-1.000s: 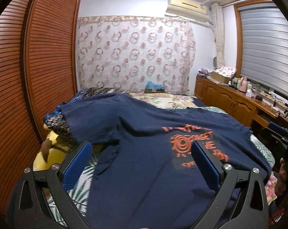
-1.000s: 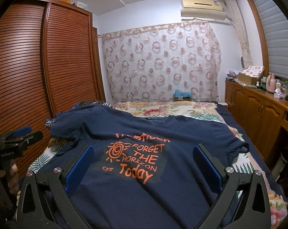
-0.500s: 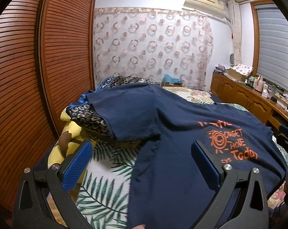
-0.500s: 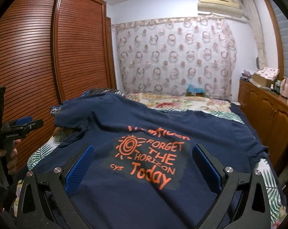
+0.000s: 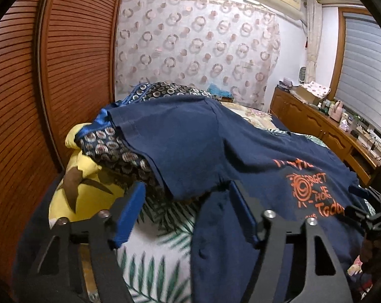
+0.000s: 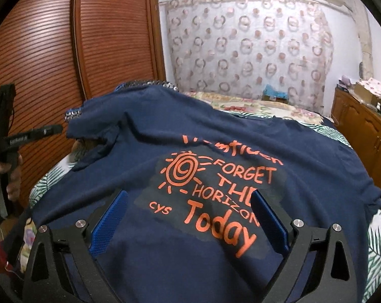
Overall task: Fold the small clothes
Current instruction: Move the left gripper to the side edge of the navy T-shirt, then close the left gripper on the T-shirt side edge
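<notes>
A navy T-shirt (image 6: 215,131) with orange print lies spread face up on the bed; it also shows in the left wrist view (image 5: 190,141). Its left sleeve (image 5: 150,139) rests on a heap of patterned cloth. My left gripper (image 5: 188,199) is open and empty, jaws partly narrowed, just in front of the sleeve's lower edge, over the leaf-print sheet. My right gripper (image 6: 189,209) is open and empty above the shirt's lower front, near the word "Today". The left gripper also shows at the left edge of the right wrist view (image 6: 36,133).
A heap of dark patterned cloth (image 5: 114,146) and a yellow pillow (image 5: 89,176) lie at the bed's left side against the wooden louvred wardrobe (image 5: 64,75). A wooden cabinet (image 5: 324,128) with small items runs along the right. The bed sheet (image 5: 150,272) has a leaf print.
My left gripper has swung left and moved in toward the sleeve, and its jaws have narrowed. My right gripper has moved closer over the shirt's print.
</notes>
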Demonstrator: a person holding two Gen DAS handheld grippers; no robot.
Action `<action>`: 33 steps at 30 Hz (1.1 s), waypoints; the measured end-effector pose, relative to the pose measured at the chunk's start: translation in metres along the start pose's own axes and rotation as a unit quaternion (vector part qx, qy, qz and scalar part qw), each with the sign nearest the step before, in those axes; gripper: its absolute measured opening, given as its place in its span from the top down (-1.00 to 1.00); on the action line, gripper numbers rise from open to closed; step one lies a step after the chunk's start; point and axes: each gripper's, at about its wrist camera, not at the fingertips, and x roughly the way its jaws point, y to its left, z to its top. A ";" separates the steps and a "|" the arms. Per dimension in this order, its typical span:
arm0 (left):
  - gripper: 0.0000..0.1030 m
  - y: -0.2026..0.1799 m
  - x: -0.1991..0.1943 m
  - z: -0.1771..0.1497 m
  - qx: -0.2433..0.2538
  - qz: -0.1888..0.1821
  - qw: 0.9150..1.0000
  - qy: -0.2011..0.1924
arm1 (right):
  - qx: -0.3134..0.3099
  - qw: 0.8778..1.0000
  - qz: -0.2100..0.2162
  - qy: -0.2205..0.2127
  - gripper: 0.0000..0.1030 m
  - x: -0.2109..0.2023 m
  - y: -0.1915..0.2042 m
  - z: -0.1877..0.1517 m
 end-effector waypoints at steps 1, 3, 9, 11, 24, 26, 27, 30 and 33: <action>-0.19 0.003 0.003 0.005 0.000 0.001 1.000 0.001 | -0.003 1.000 0.001 0.004 -0.90 0.003 -0.001 0.003; -0.11 0.009 0.008 0.014 -0.003 0.000 1.000 0.001 | -0.008 1.000 0.001 0.009 -0.90 0.005 -0.001 0.006; 0.12 0.023 0.030 0.035 -0.005 0.018 1.000 0.021 | -0.024 1.000 -0.002 0.017 -0.90 0.013 0.003 0.009; 0.12 0.028 0.037 0.039 -0.007 0.025 0.999 0.033 | -0.026 1.000 0.001 0.017 -0.90 0.013 0.005 0.009; 0.38 0.040 0.073 0.040 -0.006 0.027 0.995 0.097 | -0.019 1.000 -0.003 0.009 -0.90 0.012 0.011 0.006; 0.56 0.039 0.074 0.043 0.001 0.031 0.995 0.097 | -0.019 1.000 -0.004 0.007 -0.90 0.011 0.012 0.006; 0.72 0.038 0.073 0.043 0.004 0.034 0.995 0.094 | -0.018 1.000 -0.004 0.006 -0.90 0.011 0.012 0.005; 0.85 0.037 0.064 0.047 0.013 0.036 0.996 0.077 | -0.017 1.000 -0.003 0.004 -0.90 0.010 0.011 0.004; 0.90 0.034 0.060 0.055 0.005 0.022 0.997 0.073 | -0.017 1.000 -0.002 0.002 -0.90 0.010 0.011 0.004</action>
